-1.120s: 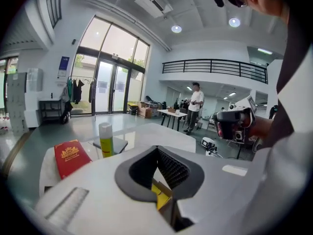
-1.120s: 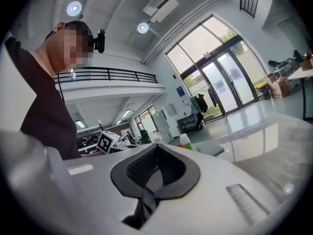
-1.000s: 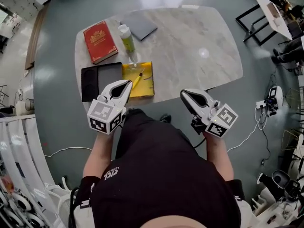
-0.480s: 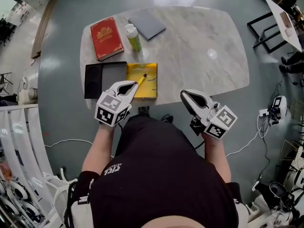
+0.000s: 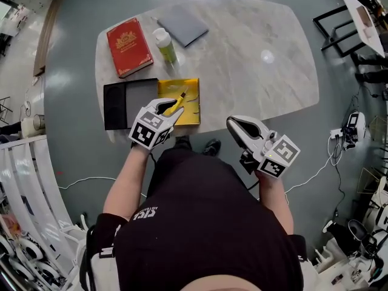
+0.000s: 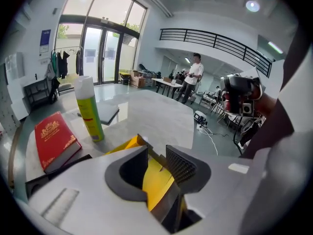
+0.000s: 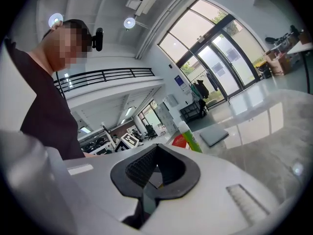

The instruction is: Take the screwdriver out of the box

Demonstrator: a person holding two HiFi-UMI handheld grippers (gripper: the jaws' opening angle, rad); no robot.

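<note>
Just now left claw [image 5: 170, 105] opened; empty, over box [image 5: 190, 111].

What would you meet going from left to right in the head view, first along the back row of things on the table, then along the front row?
Back row: red book → green bottle → grey pad. Front row: black tray → yellow box.

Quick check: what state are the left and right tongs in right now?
Left tongs: open, jaws have just been opening, gripping nothing; only the open yellow box shows between them.
Right tongs: closed, empty.
</note>
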